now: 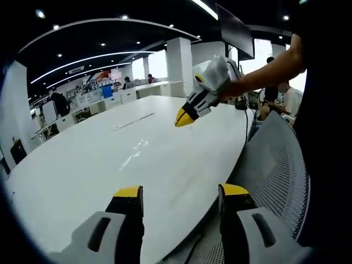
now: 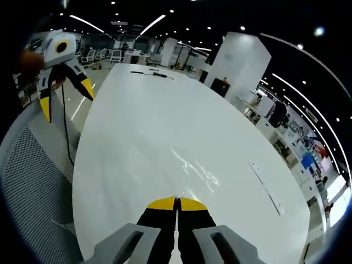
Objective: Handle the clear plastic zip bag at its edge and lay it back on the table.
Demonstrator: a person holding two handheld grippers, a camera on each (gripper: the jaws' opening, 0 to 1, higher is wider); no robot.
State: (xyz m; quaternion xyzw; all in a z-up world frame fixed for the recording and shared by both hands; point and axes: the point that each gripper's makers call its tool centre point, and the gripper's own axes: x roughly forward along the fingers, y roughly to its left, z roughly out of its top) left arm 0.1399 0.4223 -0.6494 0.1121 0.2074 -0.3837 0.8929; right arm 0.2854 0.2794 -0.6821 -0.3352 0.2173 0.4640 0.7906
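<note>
The left gripper (image 1: 181, 199) has its fingers (image 1: 129, 199) wide apart above the white desk (image 1: 82, 165), holding nothing. The right gripper (image 2: 177, 204) has its fingers (image 2: 163, 204) pressed together, nothing visible between them. The clear bag (image 2: 192, 168) lies flat on the desk, just ahead of the right fingers.

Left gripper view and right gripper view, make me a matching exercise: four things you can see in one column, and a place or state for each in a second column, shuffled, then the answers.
Things:
1. left gripper
2. right gripper
3. clear zip bag
4. mesh chair

Places or states:
A. lying flat on the white table
B. jaws shut together
C. beside the table's edge
D. jaws open, apart

Pairs: 1-D, 2-B, 3-A, 4-C.
</note>
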